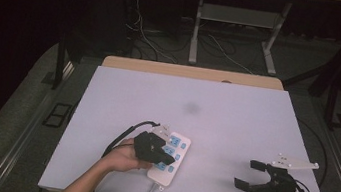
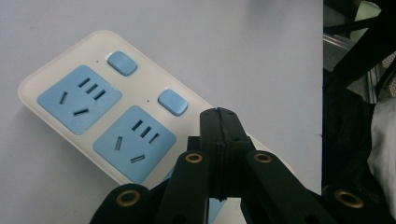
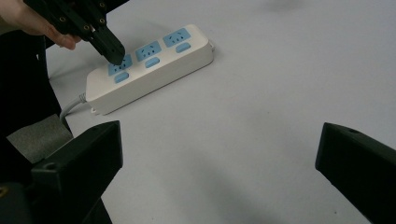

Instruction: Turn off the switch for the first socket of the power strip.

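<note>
Okay, my left gripper (image 1: 165, 162), jaws pressed together on nothing, sits tip-down on the white plastic power strip with blue sockets (image 1: 176, 153) near the front edge of the pale grey tabletop (image 1: 236, 115). Pressing off-centre could skid it toward that edge. My right gripper (image 1: 251, 174), jaws apart and empty, has open room around it.

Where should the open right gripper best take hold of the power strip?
Probably across the narrow width of the power strip, at its far end, coming from above. It lies flat; the shut left gripper sits over the cord-end socket, and the right gripper is open.
</note>
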